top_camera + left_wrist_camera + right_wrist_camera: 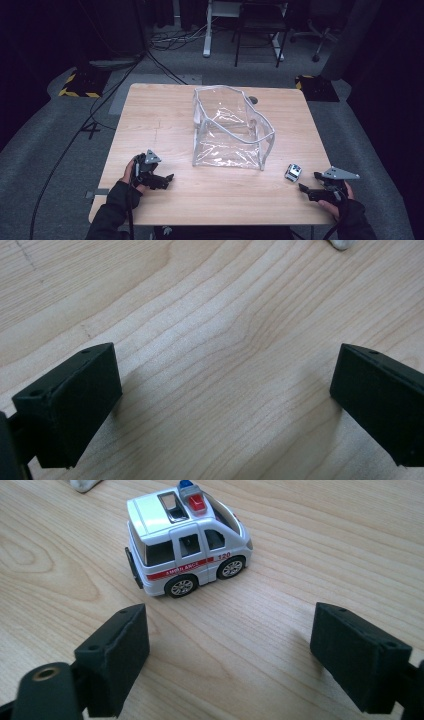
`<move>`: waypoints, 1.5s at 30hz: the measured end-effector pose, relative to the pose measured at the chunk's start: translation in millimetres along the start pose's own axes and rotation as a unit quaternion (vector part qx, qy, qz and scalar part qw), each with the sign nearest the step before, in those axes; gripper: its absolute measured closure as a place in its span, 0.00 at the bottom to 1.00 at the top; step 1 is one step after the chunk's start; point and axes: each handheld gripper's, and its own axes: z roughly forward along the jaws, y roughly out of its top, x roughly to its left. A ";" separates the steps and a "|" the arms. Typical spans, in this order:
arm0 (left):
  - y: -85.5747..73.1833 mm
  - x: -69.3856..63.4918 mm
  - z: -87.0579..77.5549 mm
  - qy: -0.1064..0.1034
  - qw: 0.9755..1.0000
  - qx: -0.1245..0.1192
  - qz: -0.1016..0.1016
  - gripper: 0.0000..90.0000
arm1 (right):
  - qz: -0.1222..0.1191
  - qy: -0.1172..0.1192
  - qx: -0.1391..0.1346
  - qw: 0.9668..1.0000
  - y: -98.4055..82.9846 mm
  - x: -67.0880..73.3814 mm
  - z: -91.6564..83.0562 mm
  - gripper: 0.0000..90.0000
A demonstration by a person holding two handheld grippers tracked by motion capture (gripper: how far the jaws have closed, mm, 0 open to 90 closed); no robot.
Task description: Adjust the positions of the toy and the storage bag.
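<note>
Barely started, by the look of it. The toy ambulance (pixel 293 172) stands on its wheels on the table (pixel 165 130), near the front right, just ahead of the right gripper (pixel 307 190). In the right gripper view the ambulance (pixel 187 545) sits a little beyond the jaw tips, untouched, with the jaws spread wide and bare wood between them. Nothing is held.

The clear bag (pixel 231 127) stands open-topped at the table's middle, apart from the toy, with nothing visible inside. Likely job: ambulance goes into the bag. That is a guess from the layout.

The left gripper (pixel 162 181) lies low at the front left, well apart from both bag and toy. In the left gripper view its jaws are wide too, with only wood grain between them and a pale scrap of something at the top edge (pixel 342 244), too cropped to name.

Done: right gripper lined up on the toy. Left: close on the ambulance, lift, carry to the bag, drop in. The left gripper may need to steady the bag's rim.
</note>
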 end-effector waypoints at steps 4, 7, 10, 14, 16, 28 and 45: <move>-1.2 0.3 -1.0 -0.008 1.000 0.002 0.006 0.00 | -0.014 -0.003 -0.005 1.000 -0.1 3.3 -1.2 0.23; -3.5 0.7 -3.0 -0.013 1.000 0.000 0.019 0.00 | -0.018 0.010 -0.005 1.000 1.4 9.7 0.2 0.25; -3.8 0.7 -3.4 -0.015 1.000 0.002 0.022 0.00 | -0.023 0.020 0.001 1.000 4.8 16.5 2.8 0.25; -3.9 0.8 -3.5 -0.015 1.000 0.002 0.022 0.00 | -0.025 0.024 0.000 0.999 7.9 20.7 6.7 0.25; -3.9 0.6 -3.5 -0.014 1.000 0.002 0.020 0.00 | -0.017 0.013 -0.001 1.000 9.5 23.4 8.4 0.23; 10.9 -16.2 9.7 -0.021 0.999 0.003 0.026 0.01 | 0.003 -0.003 0.002 1.000 26.7 25.0 27.8 0.22; 28.0 -32.6 24.3 -0.040 0.998 0.005 0.041 0.01 | -0.005 -0.001 -0.014 1.000 48.4 24.8 50.5 0.50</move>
